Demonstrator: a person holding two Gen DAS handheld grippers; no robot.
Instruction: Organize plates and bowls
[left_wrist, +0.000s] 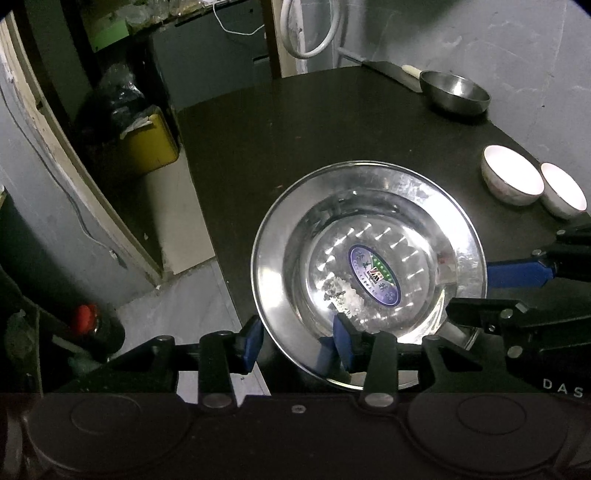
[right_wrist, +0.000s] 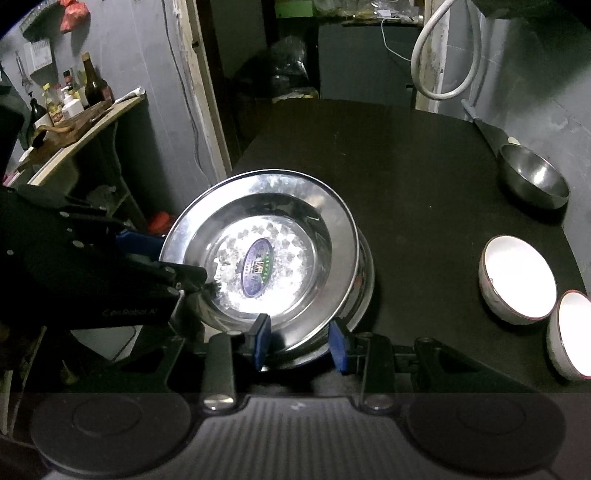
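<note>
Steel plate (left_wrist: 369, 206) rim sits between both tongs' fingers.

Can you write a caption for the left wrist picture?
Both grippers' jaws straddle the rim of the steel plate on the dark table.

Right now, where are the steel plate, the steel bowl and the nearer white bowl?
steel plate (left_wrist: 295, 221): left wrist view, upper-left rim.
steel bowl (left_wrist: 458, 94): left wrist view, inner wall.
white bowl (right_wrist: 517, 278): right wrist view, inside bottom.
</note>
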